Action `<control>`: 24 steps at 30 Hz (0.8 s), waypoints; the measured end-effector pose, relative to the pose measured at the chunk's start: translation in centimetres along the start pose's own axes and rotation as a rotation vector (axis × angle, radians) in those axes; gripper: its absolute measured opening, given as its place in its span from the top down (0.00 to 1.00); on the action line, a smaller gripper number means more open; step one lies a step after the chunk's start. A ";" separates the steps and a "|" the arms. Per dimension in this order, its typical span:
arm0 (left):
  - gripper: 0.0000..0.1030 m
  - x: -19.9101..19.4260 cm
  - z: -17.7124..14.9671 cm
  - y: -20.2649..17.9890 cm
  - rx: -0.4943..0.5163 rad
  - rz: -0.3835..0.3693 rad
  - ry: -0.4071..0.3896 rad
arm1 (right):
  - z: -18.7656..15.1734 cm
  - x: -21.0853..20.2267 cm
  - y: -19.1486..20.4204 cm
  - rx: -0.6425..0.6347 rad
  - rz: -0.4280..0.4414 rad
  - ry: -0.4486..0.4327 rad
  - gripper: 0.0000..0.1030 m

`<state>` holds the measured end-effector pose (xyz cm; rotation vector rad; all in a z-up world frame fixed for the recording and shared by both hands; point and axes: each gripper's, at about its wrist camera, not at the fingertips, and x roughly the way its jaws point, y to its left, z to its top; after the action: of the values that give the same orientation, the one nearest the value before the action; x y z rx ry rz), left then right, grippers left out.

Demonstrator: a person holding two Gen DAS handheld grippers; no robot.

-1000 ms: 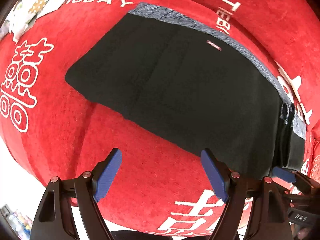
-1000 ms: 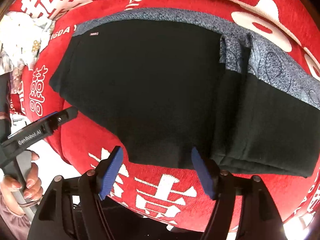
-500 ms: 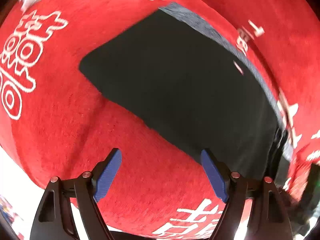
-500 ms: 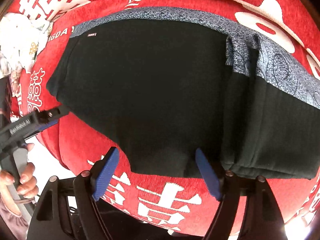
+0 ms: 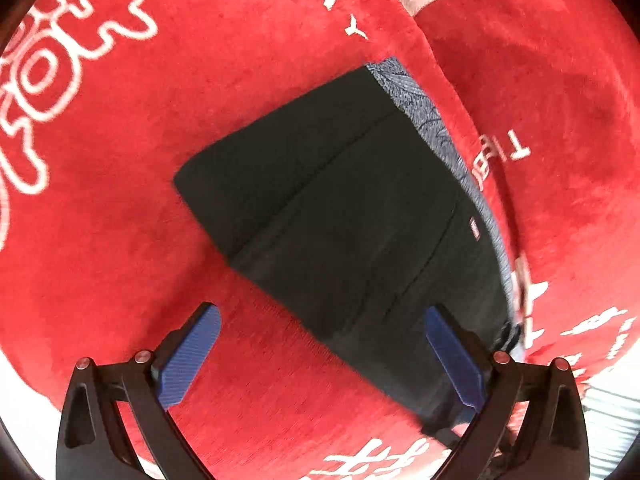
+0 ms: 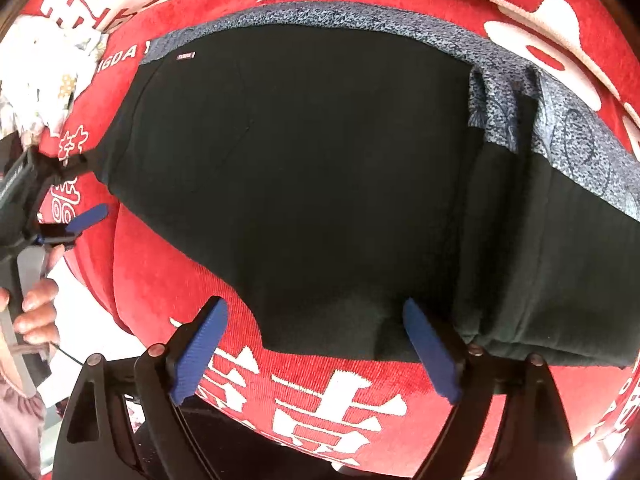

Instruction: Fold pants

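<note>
Spreading both sets of jaws right now, with nothing gripped. The left gripper (image 5: 322, 358) stood narrower a second ago and is opening toward its widest; cloth lies in the gap under its right-hand pad, but neither pad presses on it. The right gripper (image 6: 316, 350) is opening too, and the near edge of the pants (image 6: 320, 184) shows between its pads, apart from both.

The pants lie flat on the red blanket (image 5: 120, 240), black side up, with the grey patterned lining (image 6: 560, 120) showing along the far edge and at a bunched fold on the right of the right wrist view. They look already doubled over at least once; the layers stack at that right end.

Change since a second ago: the left wrist view has swung round, so the pants' left corner (image 5: 188, 178) now sits well up in frame and the near edge runs diagonally between the fingers. The right wrist view is almost the same as it was. The person's hand (image 6: 34, 308) holds the left tool at that view's left edge.

My read: both tools are setting up a pinch on the near edge for the next fold. Risk is catching only the top layer.
</note>
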<state>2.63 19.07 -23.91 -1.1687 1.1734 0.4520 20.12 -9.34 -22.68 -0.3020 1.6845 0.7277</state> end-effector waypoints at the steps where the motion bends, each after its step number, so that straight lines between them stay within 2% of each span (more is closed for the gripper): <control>1: 0.01 0.4 0.1 -0.1 0.001 -0.039 -0.002 | 0.1 0.2 0.4 -0.004 -0.003 0.000 0.11; 6: 0.01 0.8 0.6 -0.4 0.026 -0.147 -0.033 | 0.0 0.4 0.8 -0.019 -0.011 -0.008 0.11; 7: 0.01 1.9 0.3 -1.7 0.029 -0.149 -0.036 | 0.0 0.4 0.9 -0.022 -0.012 -0.010 0.10; 11: 0.01 2.5 0.5 -2.3 0.041 -0.149 -0.068 | -0.2 0.6 1.1 -0.030 -0.016 -0.020 0.10; 15: 0.02 1.7 0.6 -3.4 0.042 -0.118 -0.097 | -0.3 0.6 1.2 -0.032 -0.017 -0.024 0.10; 19: 0.03 -0.9 0.0 -5.8 0.139 -0.173 -0.177 | -0.2 0.2 0.9 -0.019 -0.002 -0.025 0.10; 21: 0.03 -1.0 0.1 -6.2 0.151 -0.170 -0.183 | 0.1 -0.7 0.8 -0.014 -0.003 -0.045 0.10; 22: 0.03 -0.3 0.4 -6.0 0.136 -0.145 -0.167 | 0.3 -1.2 0.7 -0.016 -0.007 -0.058 0.10; 23: 0.05 0.3 0.6 -5.7 0.118 -0.125 -0.153 | 0.6 -1.9 0.6 -0.015 -0.004 -0.074 0.10; 24: 0.19 0.9 0.8 -5.3 0.096 -0.089 -0.145 | 1.2 -2.8 0.6 -0.012 0.006 -0.093 0.10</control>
<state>7.55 17.45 -22.27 -1.0821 1.0035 0.4021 21.44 -8.68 -19.97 -0.2679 1.5942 0.7458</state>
